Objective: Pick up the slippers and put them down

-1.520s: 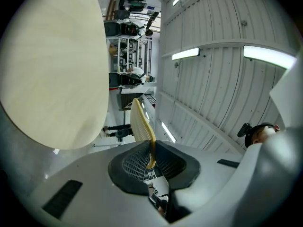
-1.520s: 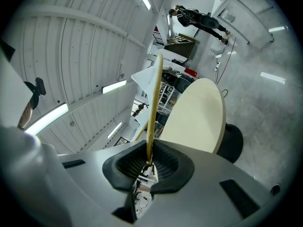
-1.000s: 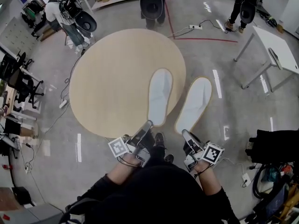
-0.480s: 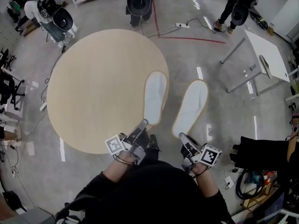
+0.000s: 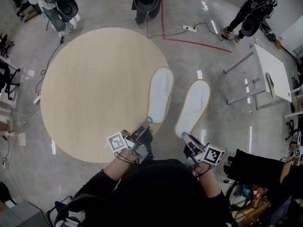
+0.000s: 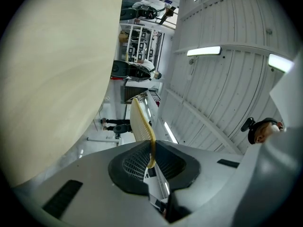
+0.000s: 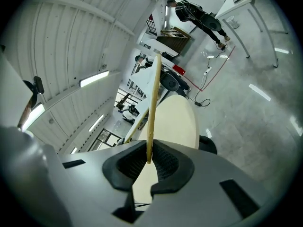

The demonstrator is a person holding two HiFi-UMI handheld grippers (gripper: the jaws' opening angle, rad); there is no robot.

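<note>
Two flat white slippers with tan rims are held out level in front of me, one in each gripper. The left slipper point(image 5: 160, 94) hangs over the right rim of the round tan table point(image 5: 94, 89), and my left gripper point(image 5: 147, 121) is shut on its heel end. The right slipper point(image 5: 193, 107) hangs over the grey floor beside the table, with my right gripper point(image 5: 184, 136) shut on its heel. In the left gripper view the slipper point(image 6: 141, 124) shows edge-on between the pads point(image 6: 130, 162). The right gripper view shows its slipper point(image 7: 152, 103) edge-on too, pinched at the pads point(image 7: 163, 164).
A white table point(image 5: 272, 70) on thin legs stands at the right. Three people stand along the far edge of the floor. A power strip with its cable point(image 5: 189, 28) and a red line lie on the floor beyond the round table. A black bag point(image 5: 255, 167) sits at the lower right.
Both held slippers have drifted with me across the scene; the left slipper now lies nearer the round table's right rim. Both grips stay the same.
</note>
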